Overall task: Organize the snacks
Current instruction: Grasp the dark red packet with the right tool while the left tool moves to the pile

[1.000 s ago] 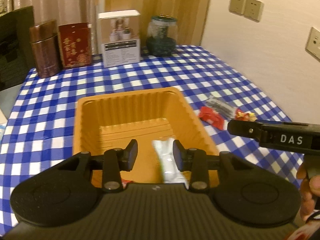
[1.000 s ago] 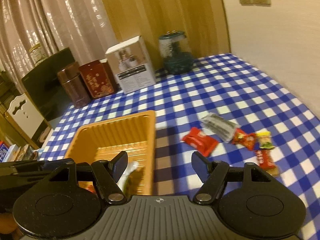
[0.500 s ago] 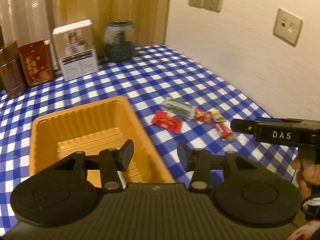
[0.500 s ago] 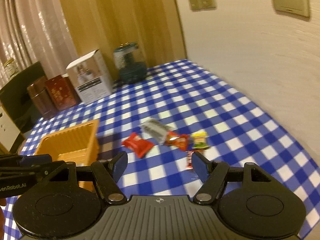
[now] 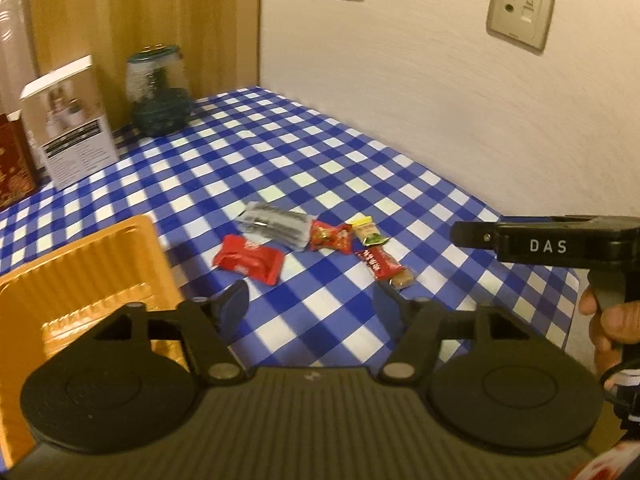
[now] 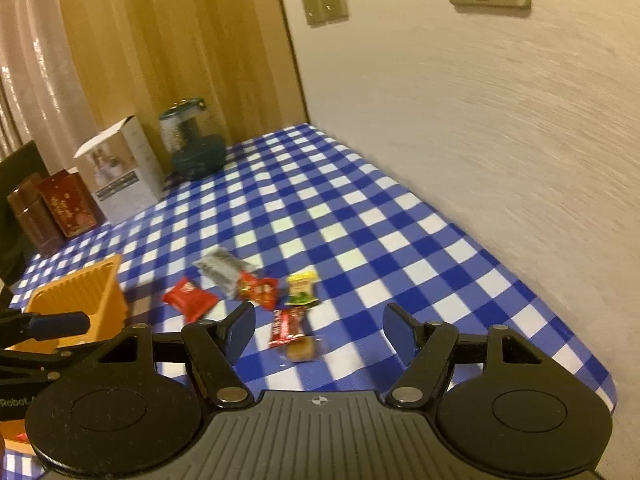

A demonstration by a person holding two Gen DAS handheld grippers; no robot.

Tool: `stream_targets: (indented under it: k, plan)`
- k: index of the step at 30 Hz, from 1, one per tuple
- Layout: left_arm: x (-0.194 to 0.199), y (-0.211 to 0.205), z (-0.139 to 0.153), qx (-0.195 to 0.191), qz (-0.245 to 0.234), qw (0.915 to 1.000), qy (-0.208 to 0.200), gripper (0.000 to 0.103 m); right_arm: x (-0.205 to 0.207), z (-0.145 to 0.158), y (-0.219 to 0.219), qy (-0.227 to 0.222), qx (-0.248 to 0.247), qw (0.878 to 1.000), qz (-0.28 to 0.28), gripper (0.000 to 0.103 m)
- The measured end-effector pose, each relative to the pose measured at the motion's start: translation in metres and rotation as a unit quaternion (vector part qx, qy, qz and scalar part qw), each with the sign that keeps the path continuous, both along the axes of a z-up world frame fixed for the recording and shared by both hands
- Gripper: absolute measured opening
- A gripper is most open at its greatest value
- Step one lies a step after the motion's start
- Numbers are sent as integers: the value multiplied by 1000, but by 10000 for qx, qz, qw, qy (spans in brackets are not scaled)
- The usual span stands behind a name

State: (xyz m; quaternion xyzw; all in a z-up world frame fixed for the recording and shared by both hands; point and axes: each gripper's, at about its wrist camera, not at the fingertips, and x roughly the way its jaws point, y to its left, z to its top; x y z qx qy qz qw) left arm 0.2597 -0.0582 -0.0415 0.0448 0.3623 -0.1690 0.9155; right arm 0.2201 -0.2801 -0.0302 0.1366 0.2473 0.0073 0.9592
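Blue-and-white checked tablecloth (image 5: 280, 152), orange tray (image 5: 80, 272), red snack packet (image 5: 250, 258), silver-grey packet (image 5: 276, 222).

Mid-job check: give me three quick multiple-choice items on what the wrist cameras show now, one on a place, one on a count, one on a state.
1. Where do the loose snacks lie?
A. inside the orange tray
B. on the checked cloth beside the tray
C. on the white box

2. How many loose wrapped snacks lie on the cloth?
A. two
B. five
C. eight

3. How do the right gripper's jaws stand?
A. open, empty
B. shut on a red packet
C. shut, empty

Answers:
1 B, they lie on the checked cloth, apart from the orange tray.
2 B, five wrappers show.
3 A, the right gripper shows only cloth and a snack bar lying beyond.
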Motion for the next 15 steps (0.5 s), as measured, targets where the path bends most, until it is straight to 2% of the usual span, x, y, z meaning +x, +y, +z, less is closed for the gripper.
stream_targets:
  k: [7, 15]
  plan:
    - [29, -4, -8, 122, -14, 9999, 31, 73, 18, -8, -5, 83, 20, 9999, 131, 70]
    - [57, 9, -10, 246, 134, 9996, -7, 79, 46, -20, 7, 293, -208, 9987, 361, 70]
